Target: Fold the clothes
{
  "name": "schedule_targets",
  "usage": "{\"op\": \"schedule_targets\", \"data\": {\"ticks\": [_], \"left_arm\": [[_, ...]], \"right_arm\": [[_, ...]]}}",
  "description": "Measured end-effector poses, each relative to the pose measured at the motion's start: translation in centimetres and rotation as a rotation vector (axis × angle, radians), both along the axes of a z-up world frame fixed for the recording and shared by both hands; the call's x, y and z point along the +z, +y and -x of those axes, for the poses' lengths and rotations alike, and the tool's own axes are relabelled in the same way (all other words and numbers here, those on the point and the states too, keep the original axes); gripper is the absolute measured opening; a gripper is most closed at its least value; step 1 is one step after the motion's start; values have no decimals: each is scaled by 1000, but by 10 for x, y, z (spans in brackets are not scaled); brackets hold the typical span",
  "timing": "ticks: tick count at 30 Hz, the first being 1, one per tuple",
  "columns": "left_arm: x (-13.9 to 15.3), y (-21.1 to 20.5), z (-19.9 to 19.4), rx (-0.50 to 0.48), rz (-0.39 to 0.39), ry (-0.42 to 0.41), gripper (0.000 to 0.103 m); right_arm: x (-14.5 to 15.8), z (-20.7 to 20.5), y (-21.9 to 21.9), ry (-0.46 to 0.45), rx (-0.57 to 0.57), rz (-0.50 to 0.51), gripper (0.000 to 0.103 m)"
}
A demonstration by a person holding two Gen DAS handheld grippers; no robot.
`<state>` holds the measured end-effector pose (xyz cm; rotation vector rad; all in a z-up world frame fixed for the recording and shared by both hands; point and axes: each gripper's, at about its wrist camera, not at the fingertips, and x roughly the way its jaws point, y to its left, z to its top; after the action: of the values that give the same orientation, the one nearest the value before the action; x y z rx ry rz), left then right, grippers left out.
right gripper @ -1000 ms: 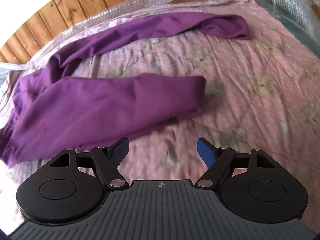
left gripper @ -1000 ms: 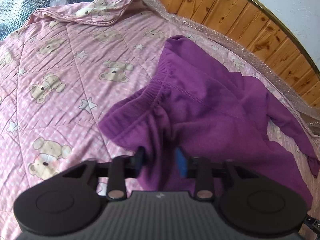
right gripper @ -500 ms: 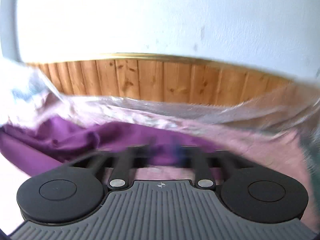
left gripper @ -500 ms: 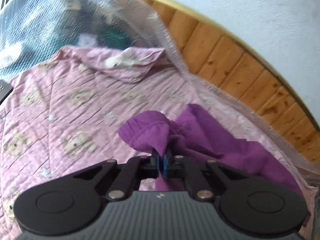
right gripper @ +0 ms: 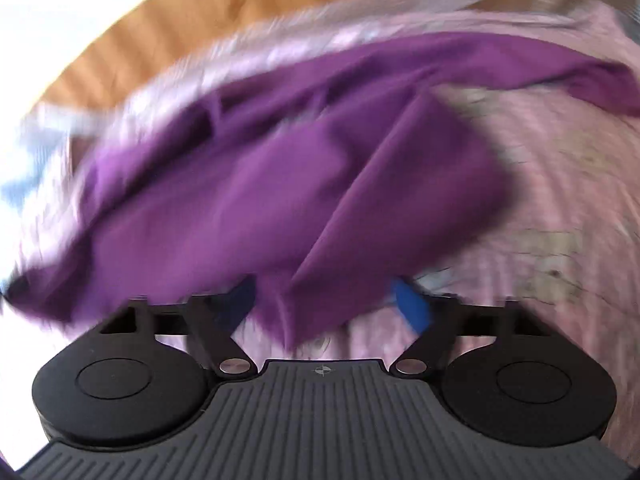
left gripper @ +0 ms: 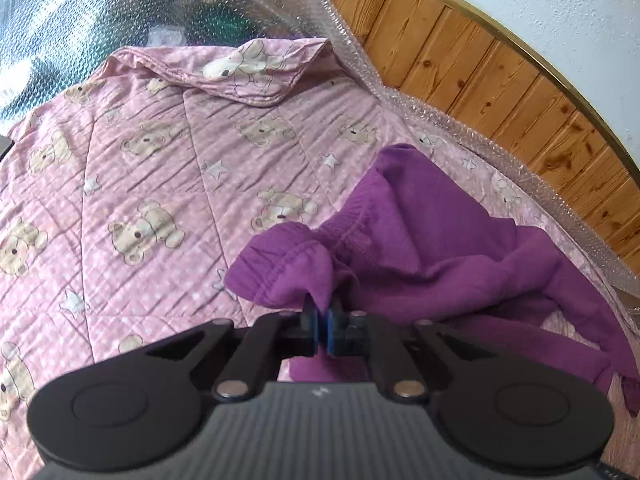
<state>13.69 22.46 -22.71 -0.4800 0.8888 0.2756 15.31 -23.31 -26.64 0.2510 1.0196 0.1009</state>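
Purple trousers [left gripper: 432, 252] lie crumpled on a pink bear-print quilt [left gripper: 152, 184]. My left gripper [left gripper: 323, 330] is shut on a bunched fold of their elastic waistband and lifts it off the quilt. In the blurred right wrist view, the same purple trousers [right gripper: 304, 184] spread across the quilt [right gripper: 560, 208], one leg end hanging down toward me. My right gripper [right gripper: 324, 300] is closing, with that purple leg end between its fingers; the blue pad [right gripper: 412, 308] on the right stands clear of the cloth.
Bubble wrap [left gripper: 348, 44] lines the far edge of the bed against wooden panelling [left gripper: 480, 68] and a white wall. A folded-back quilt corner [left gripper: 256, 68] lies at the far side. More plastic wrap [left gripper: 72, 12] covers things at the upper left.
My left gripper closed on the waistband and lifted it. My right gripper swung up toward the wall and back down, and now straddles a trouser leg end with narrower jaws.
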Motion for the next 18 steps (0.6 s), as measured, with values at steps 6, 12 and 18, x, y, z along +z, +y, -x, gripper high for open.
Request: {"op": "schedule_targets", "data": {"ticks": [6, 12, 18], "left_arm": [[32, 30, 5, -23, 10, -64, 4], [7, 15, 12, -167, -22, 58, 4], [-17, 13, 28, -158, 25, 78, 4]], "right_arm": [[107, -9, -90, -117, 140, 319, 0], [182, -30, -195, -146, 98, 533, 72], [103, 35, -246, 44, -277, 154, 68]]}}
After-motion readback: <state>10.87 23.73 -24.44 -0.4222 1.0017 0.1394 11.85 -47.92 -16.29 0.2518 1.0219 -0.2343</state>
